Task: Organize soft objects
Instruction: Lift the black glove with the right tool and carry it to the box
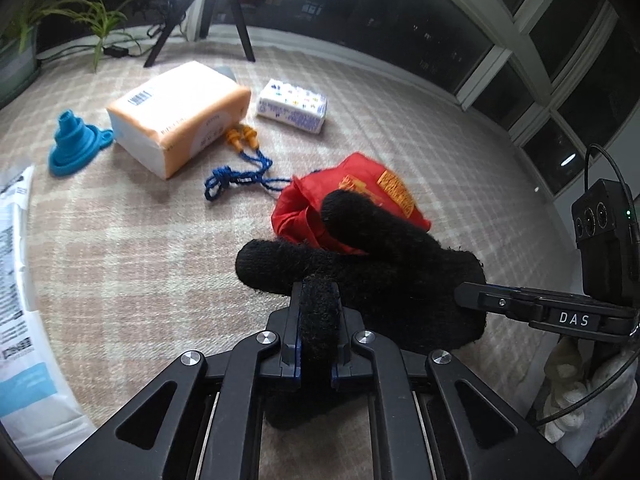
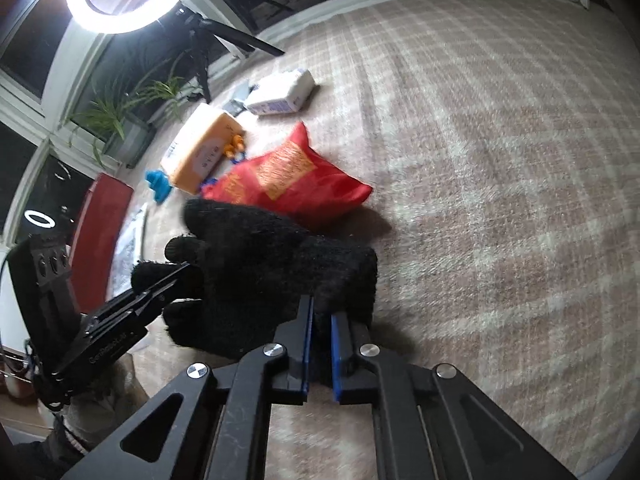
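Observation:
A black knit glove is stretched between both grippers above the plaid carpet. My left gripper is shut on one of its fingers, which sticks up between the jaws. My right gripper comes in from the right and pinches the glove's cuff edge. In the right wrist view, the right gripper has its blue pads clamped on the glove, and the left gripper grips a finger from the left. A red drawstring bag lies just beyond the glove.
On the carpet lie an orange tissue pack, a white printed pack, a blue funnel and a blue cord with orange earplugs. A white plastic bag lies left. A tripod, plants and windows stand behind.

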A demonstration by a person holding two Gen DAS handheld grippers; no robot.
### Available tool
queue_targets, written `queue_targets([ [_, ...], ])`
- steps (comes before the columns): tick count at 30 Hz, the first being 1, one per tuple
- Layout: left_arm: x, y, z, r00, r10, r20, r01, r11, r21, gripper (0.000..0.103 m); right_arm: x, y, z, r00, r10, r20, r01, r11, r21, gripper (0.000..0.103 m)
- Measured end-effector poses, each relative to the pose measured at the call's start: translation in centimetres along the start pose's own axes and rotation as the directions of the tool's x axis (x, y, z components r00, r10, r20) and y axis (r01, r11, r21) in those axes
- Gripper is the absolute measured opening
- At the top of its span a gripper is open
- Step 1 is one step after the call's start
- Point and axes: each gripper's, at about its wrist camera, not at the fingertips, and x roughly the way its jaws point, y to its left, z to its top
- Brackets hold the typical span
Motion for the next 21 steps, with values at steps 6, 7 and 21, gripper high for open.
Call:
queue_targets([
  [6,-2.8,0.5,0.2,0.999,-0.007,0.043,0.008,1.000,-0.010,0.007,-2.3,2.4,-0.4,0.999,0.018,0.031,-0.016,0.999,-0.046,0.006],
  [7,-3.3,0.7,0.2,0.999,-0.004,0.052,0.005,1.000,-0.012,0.007,-2.6,3.1,-0.5,0.999,0.015,0.038,-0.013,0.998,-0.062,0.006],
  [21,-14.3,7.8,1.2,0.962,0.134,0.238,-0.111,0.988,-0.111,0.007,-4.0,14.9,1.6,0.986,0.132,0.100,-0.104,0.963,-0.250,0.006],
])
